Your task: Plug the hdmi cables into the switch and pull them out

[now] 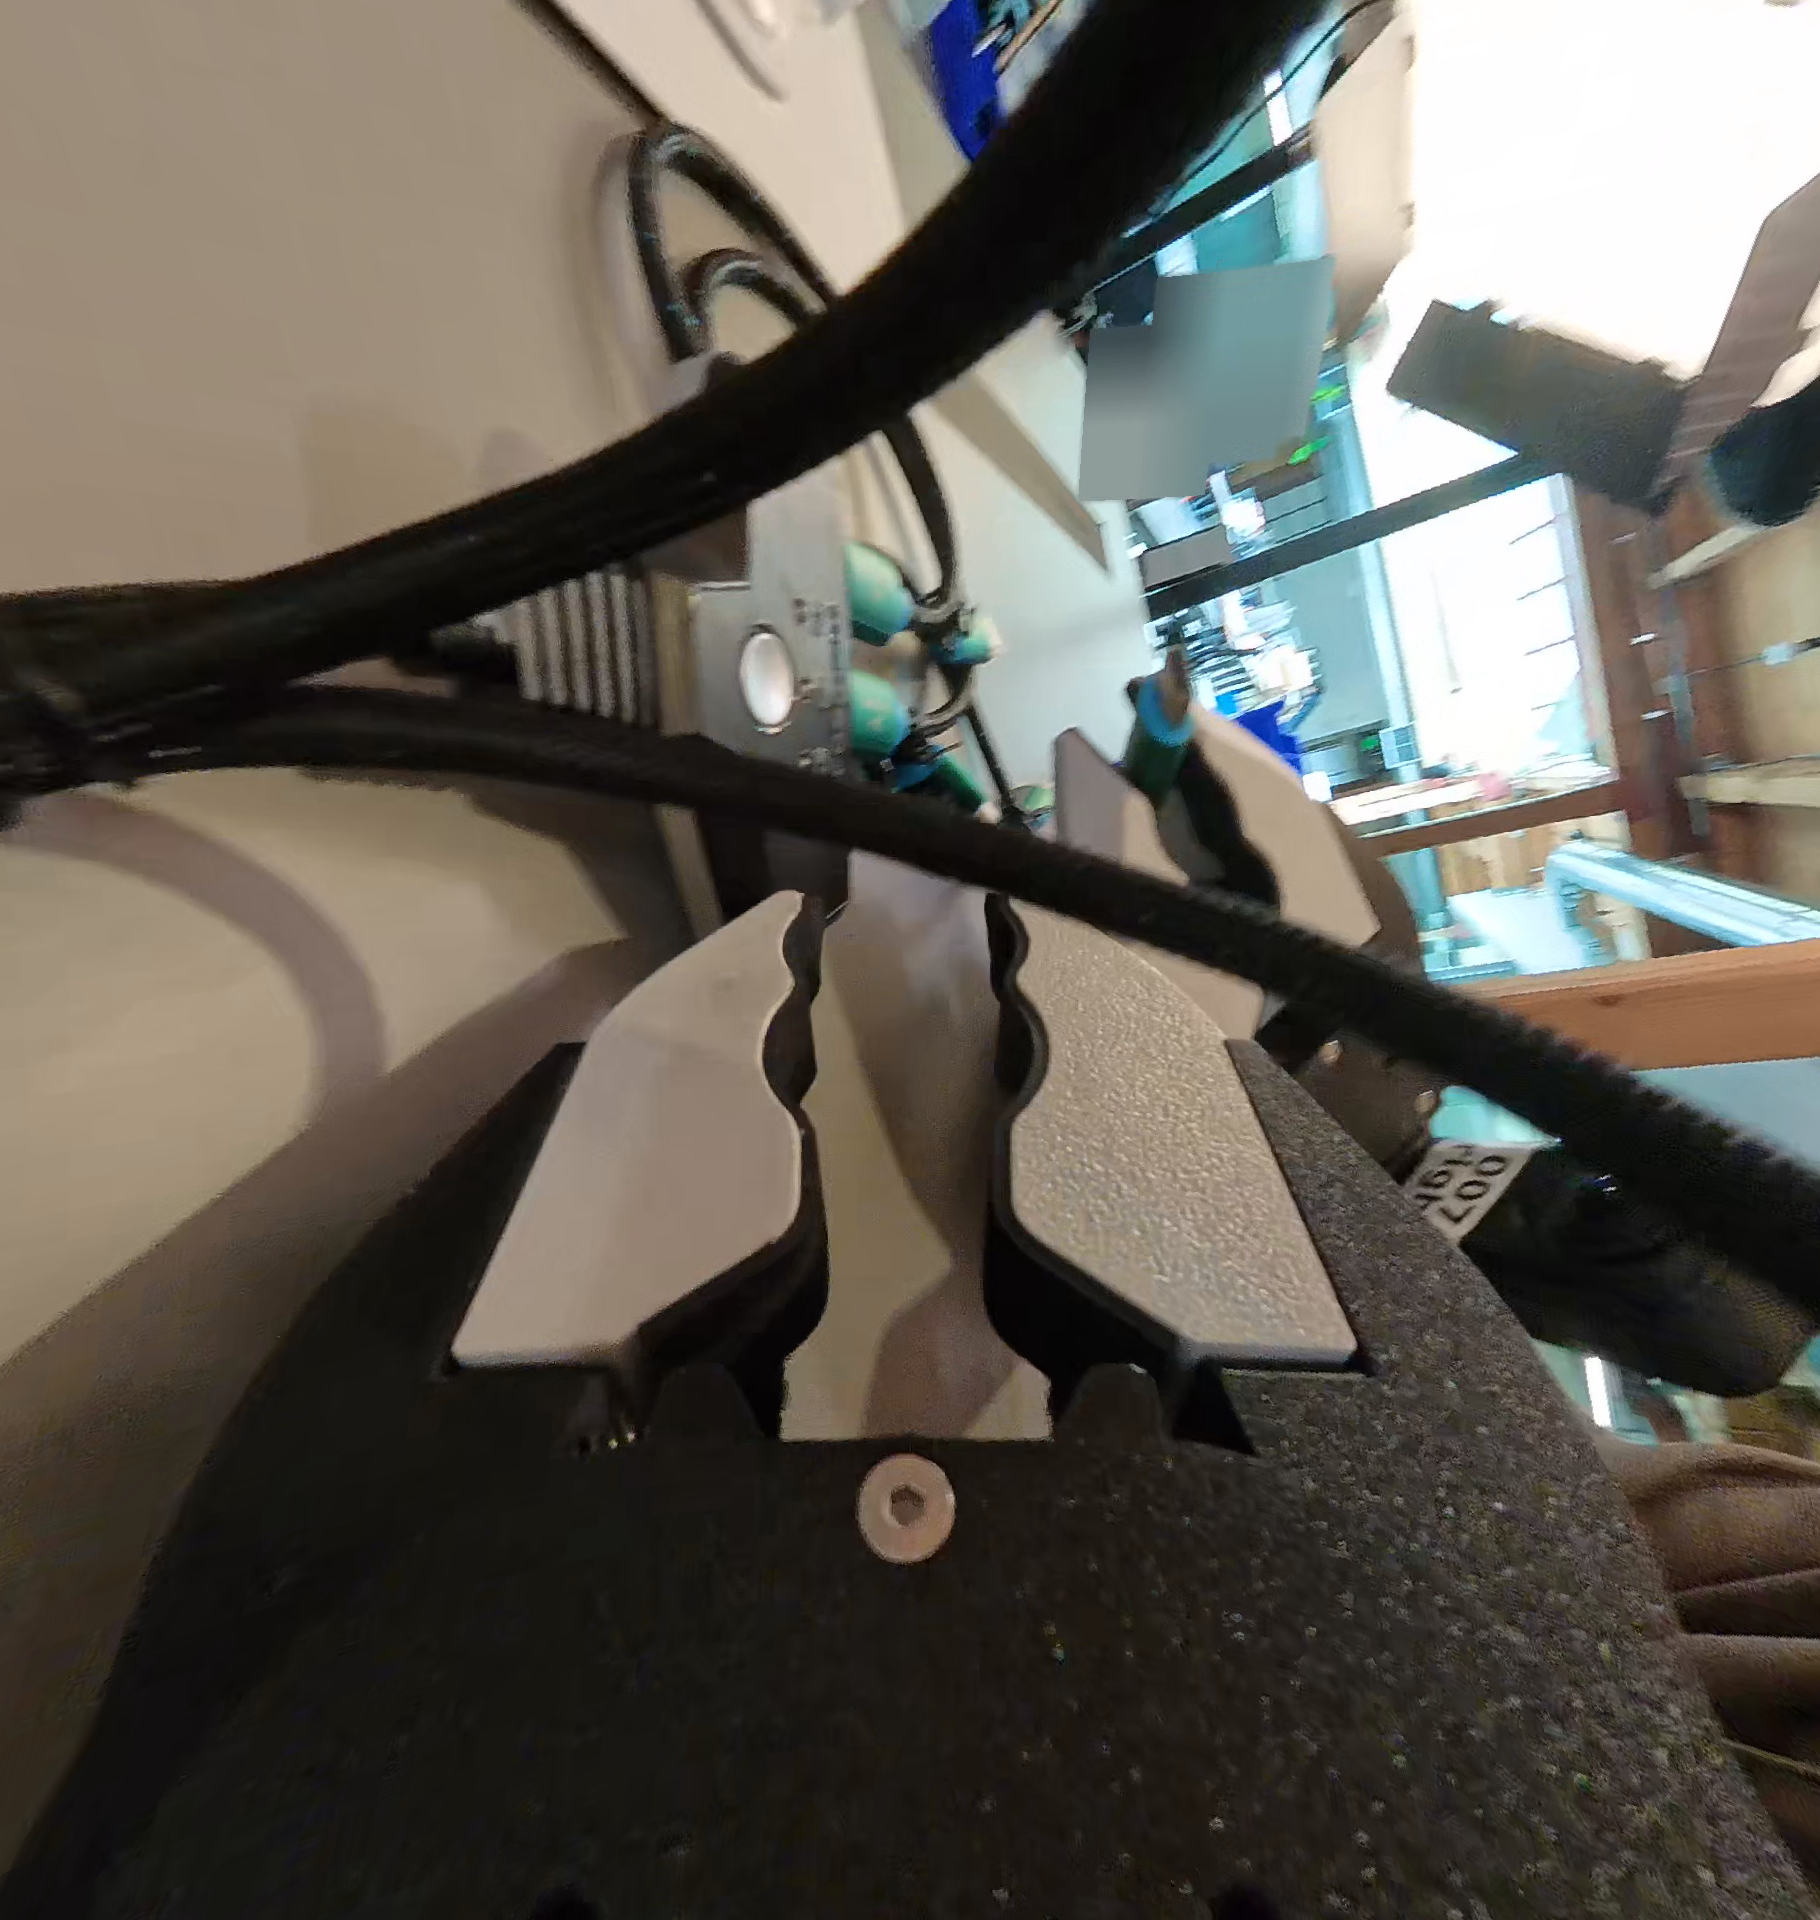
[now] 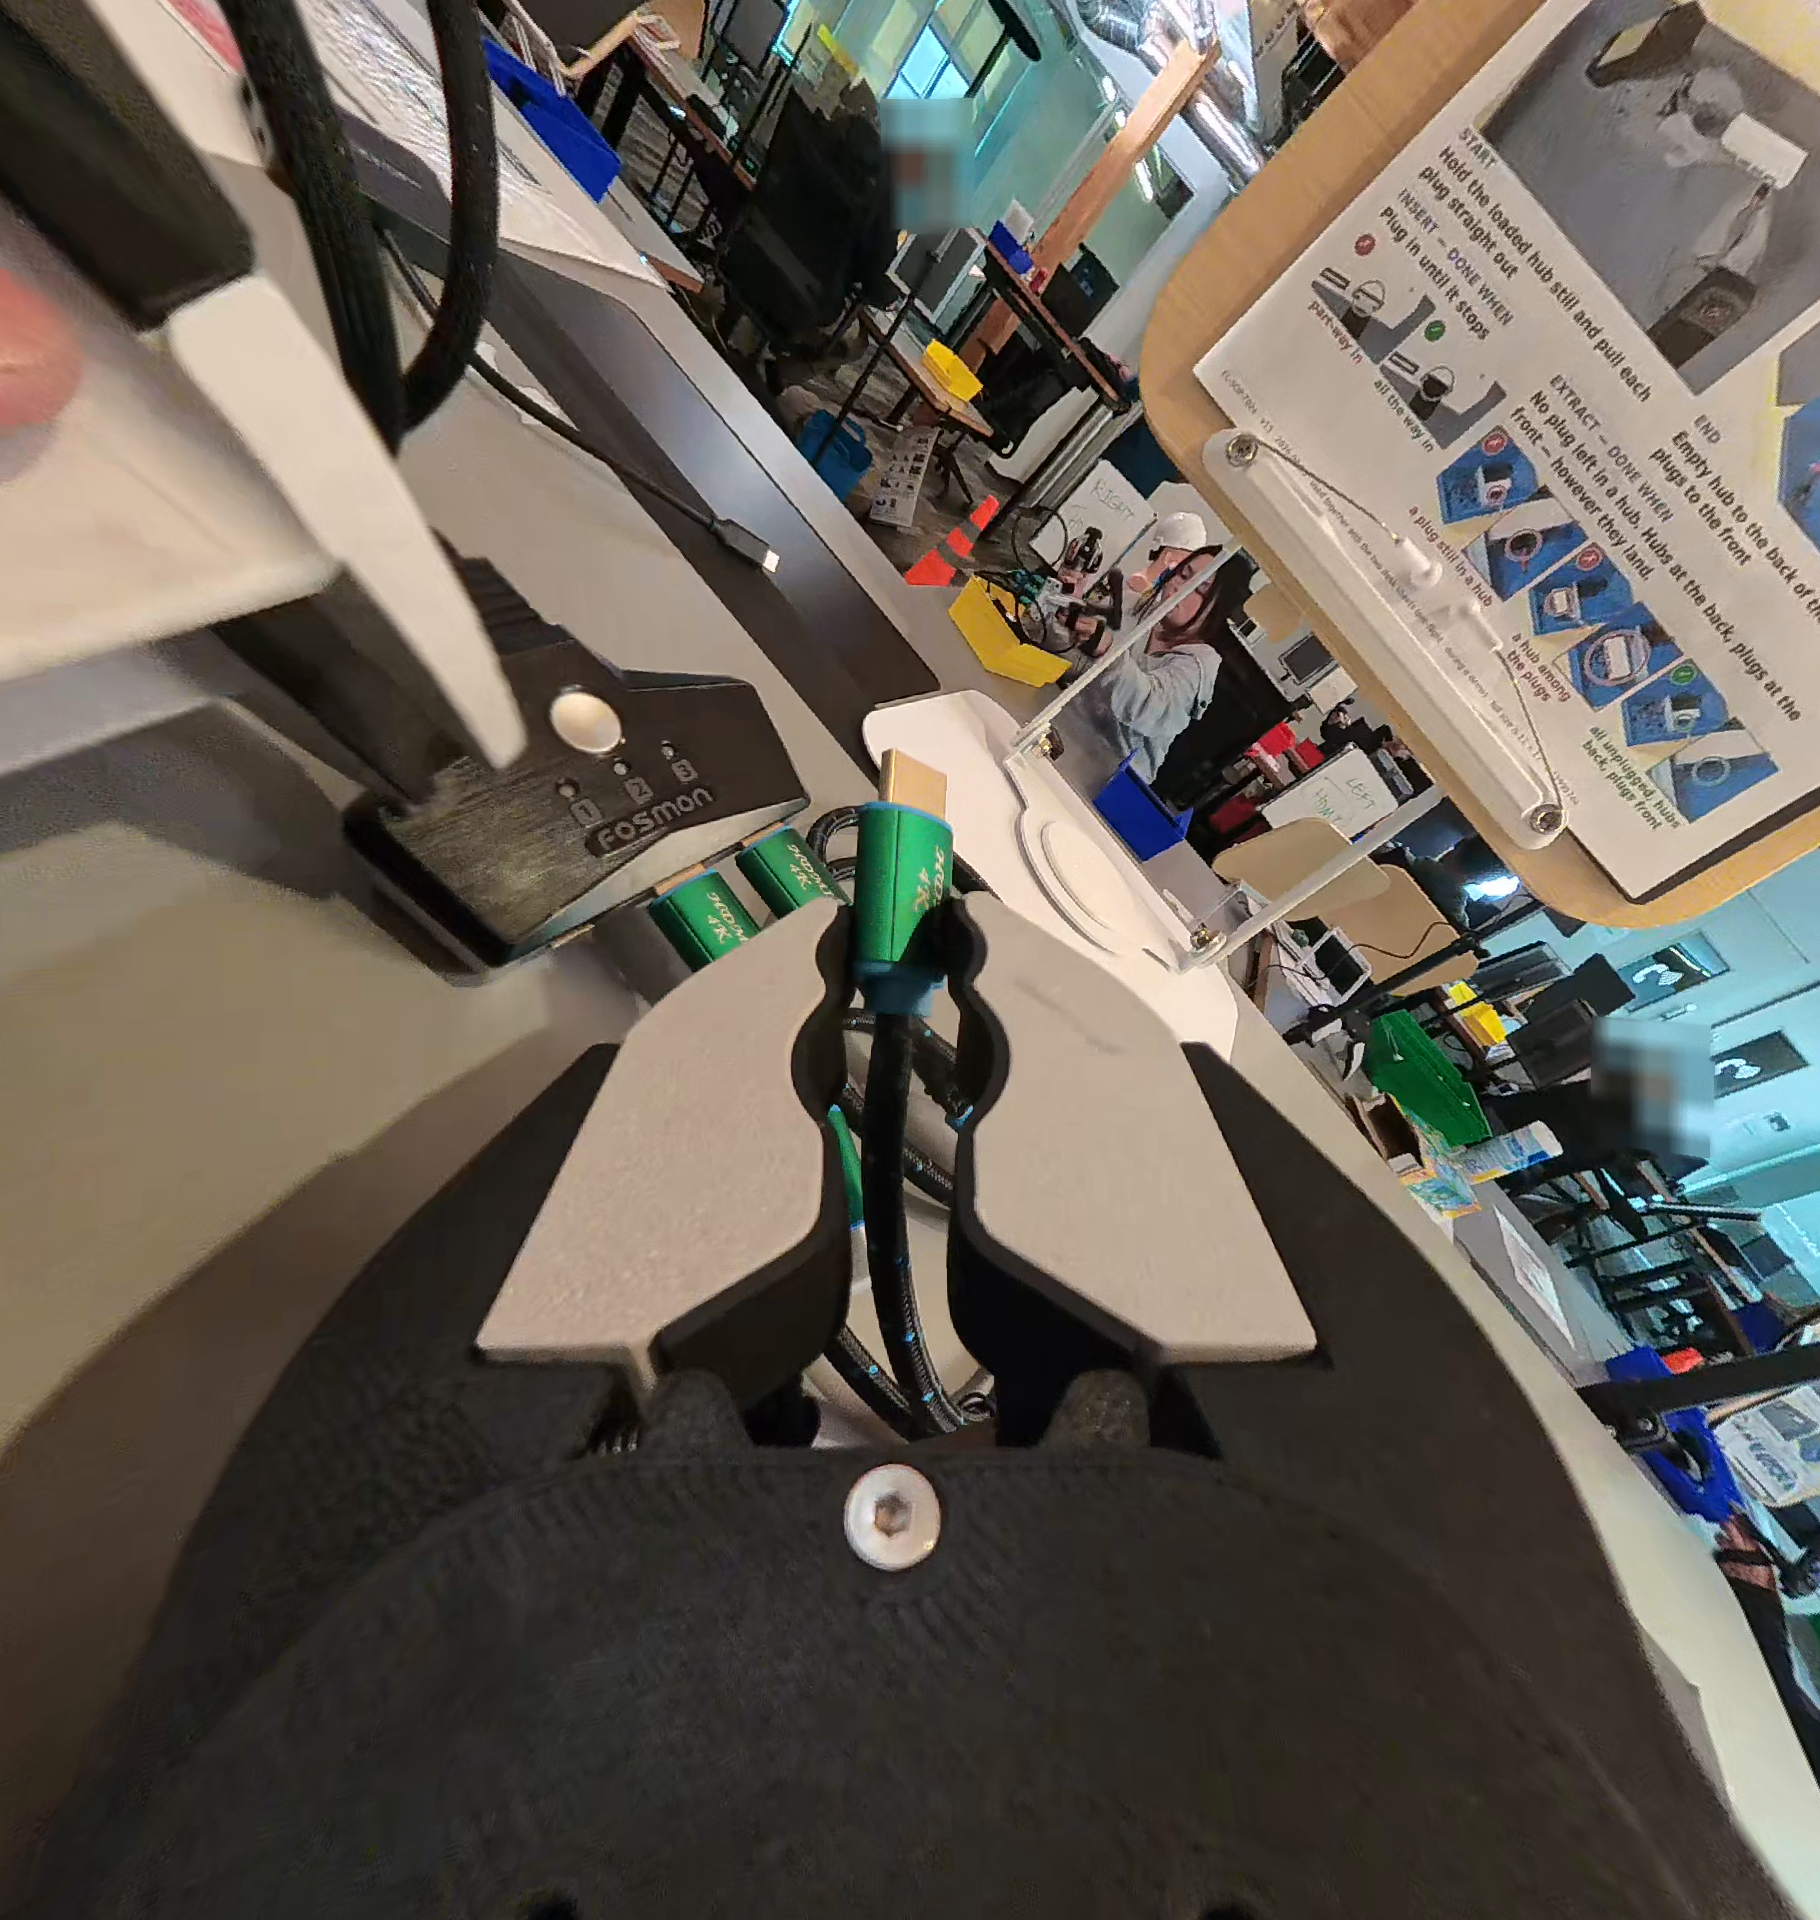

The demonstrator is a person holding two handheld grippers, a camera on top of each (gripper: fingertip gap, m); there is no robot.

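My right gripper (image 2: 901,925) is shut on a green plug (image 2: 901,868) with a bare gold tip (image 2: 911,774), held free of the black hub (image 2: 636,821). Its braided cable (image 2: 890,1143) runs back between the fingers. Two more green plugs (image 2: 703,925) sit in the hub's side. My left gripper (image 1: 895,914) is open with nothing between its pads. The hub (image 1: 771,644) lies just ahead of it. One of its white fingers (image 2: 366,520) reaches down over the hub's far end. Black braided cables (image 1: 1093,883) cross in front of its fingertips. The right gripper (image 1: 1197,821) shows beyond them.
A white plate (image 2: 979,748) with a clear acrylic stand (image 2: 1145,727) lies right of the hub. A wooden board with an instruction sheet (image 2: 1508,416) hangs at upper right. A yellow bin (image 2: 999,634) and a thin black cable (image 2: 625,478) lie farther back on the table. About 8 cm separates my left fingertips from my right.
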